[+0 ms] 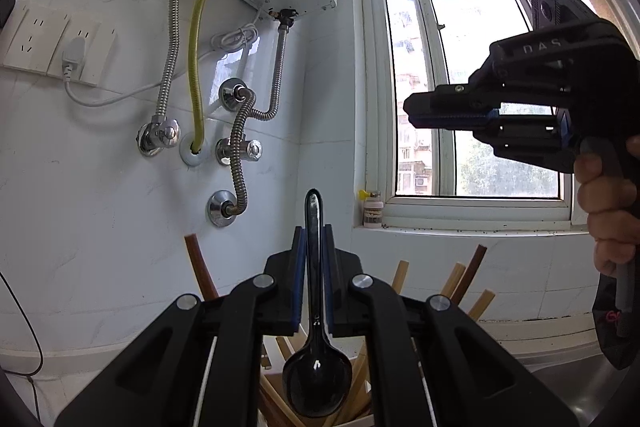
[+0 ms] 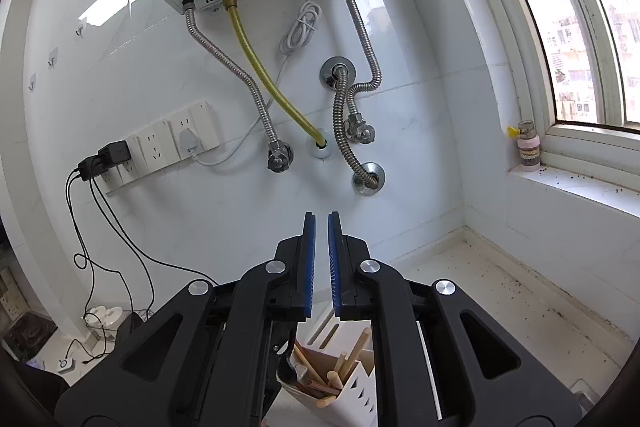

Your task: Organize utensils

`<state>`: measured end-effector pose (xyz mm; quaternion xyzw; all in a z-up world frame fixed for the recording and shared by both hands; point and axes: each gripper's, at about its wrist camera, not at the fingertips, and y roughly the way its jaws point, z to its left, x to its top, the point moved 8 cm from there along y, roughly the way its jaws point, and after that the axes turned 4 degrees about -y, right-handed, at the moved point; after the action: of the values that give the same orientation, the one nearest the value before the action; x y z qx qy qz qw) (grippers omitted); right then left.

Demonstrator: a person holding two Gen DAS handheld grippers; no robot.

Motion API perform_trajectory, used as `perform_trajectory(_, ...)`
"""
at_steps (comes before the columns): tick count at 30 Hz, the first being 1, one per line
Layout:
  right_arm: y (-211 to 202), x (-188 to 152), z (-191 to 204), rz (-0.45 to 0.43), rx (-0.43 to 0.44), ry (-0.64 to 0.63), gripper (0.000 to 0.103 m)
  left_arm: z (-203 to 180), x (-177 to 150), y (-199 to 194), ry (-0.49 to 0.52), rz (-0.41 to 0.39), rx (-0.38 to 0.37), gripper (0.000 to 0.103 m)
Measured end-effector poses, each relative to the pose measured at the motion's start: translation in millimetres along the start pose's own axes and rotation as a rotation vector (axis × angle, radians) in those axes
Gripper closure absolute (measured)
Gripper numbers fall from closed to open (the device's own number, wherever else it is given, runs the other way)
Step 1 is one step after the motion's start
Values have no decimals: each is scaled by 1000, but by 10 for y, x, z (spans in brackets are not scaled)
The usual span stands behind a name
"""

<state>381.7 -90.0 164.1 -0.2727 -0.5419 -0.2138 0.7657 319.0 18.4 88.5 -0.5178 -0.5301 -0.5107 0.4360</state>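
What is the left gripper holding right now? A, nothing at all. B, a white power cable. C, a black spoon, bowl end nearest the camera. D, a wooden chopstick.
C: in the left wrist view the left gripper is shut on the handle of a black spoon, whose bowl hangs nearest the camera above the chopsticks.

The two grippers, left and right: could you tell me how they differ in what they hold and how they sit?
The left gripper is shut on a black spoon, bowl toward the camera, above the chopsticks; the right gripper holds nothing. In the left wrist view the right gripper's fingers lie sideways. Both are black with blue pads.
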Motion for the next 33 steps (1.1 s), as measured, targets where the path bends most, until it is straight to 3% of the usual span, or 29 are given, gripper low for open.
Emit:
perform_trajectory(9, 79, -72, 2, 25, 10, 4, 96, -14, -257, -12, 33, 71, -8, 95)
perform_trajectory(14, 51, -62, 14, 27, 9, 1, 95, 58, -355, -79, 39, 152, -3, 95)
perform_trajectory(17, 20, -52, 39, 25, 8, 2, 87, 88, -390, -137, 47, 193, -1, 95)
perform_trajectory(21, -29, -58, 92, 35, -11, -8, 84, 86, -382, -245, 64, 228, -7, 94)
perform_trajectory(26, -158, -118, 226, 45, -49, -53, 76, 80, -224, -447, 53, 265, -32, 76)
perform_trajectory(28, -244, -132, 313, 36, -54, -74, 68, 74, -168, -517, 50, 309, -43, 59)
perform_trajectory(33, -485, -259, 461, 42, -99, -116, 48, 118, -2, -772, 11, 338, -25, 30)
